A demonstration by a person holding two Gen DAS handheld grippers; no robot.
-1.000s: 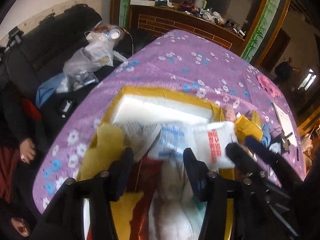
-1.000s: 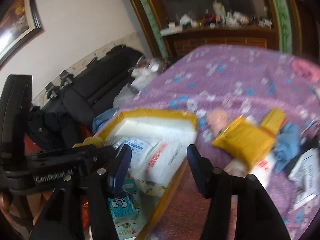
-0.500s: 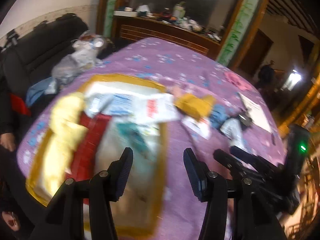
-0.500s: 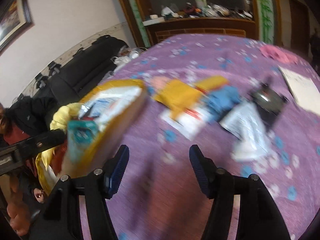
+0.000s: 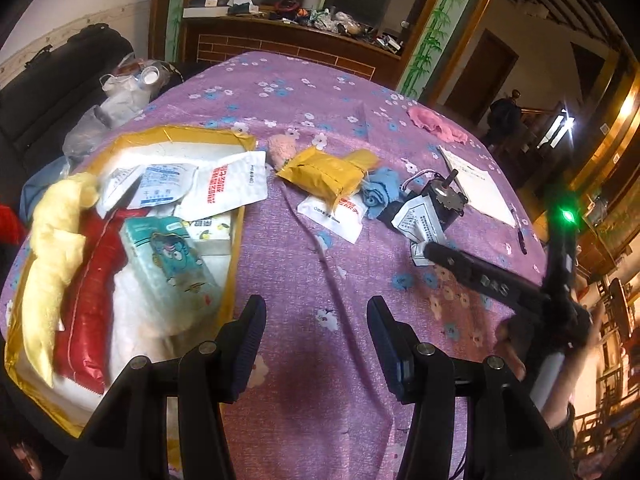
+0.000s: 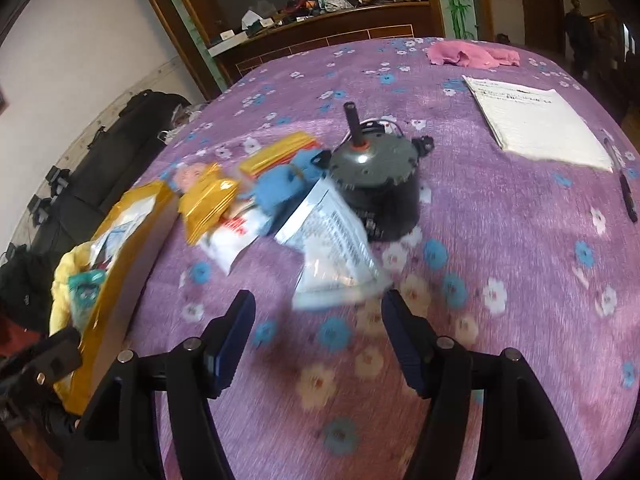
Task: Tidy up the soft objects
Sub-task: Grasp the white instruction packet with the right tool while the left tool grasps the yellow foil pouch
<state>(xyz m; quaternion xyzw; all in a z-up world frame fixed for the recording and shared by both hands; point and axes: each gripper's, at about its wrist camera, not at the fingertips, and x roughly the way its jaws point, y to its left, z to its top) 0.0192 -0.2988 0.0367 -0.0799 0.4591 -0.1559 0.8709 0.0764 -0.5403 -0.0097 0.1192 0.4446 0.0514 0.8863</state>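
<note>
A yellow box (image 5: 236,240) at the table's left holds soft packs: a teal tissue pack (image 5: 168,260), a red pack (image 5: 88,300), a yellow cloth (image 5: 52,248) and white pouches. Loose on the purple cloth lie a yellow pouch (image 5: 320,172), a blue cloth (image 5: 380,192), a white pouch (image 5: 332,216) and a printed white bag (image 6: 336,248). My left gripper (image 5: 316,336) is open and empty, right of the box. My right gripper (image 6: 318,332) is open and empty, just short of the printed bag; it also shows in the left wrist view (image 5: 480,280).
A dark motor (image 6: 372,176) stands beside the loose packs. A notepad (image 6: 536,120) and a pen (image 6: 624,184) lie at the right, a pink cloth (image 6: 468,56) at the far edge. A black sofa with bags (image 5: 60,92) is left of the table.
Both grippers have pulled back from over the box and swung right. The left one now hangs over bare cloth; the right one faces the printed bag and motor.
</note>
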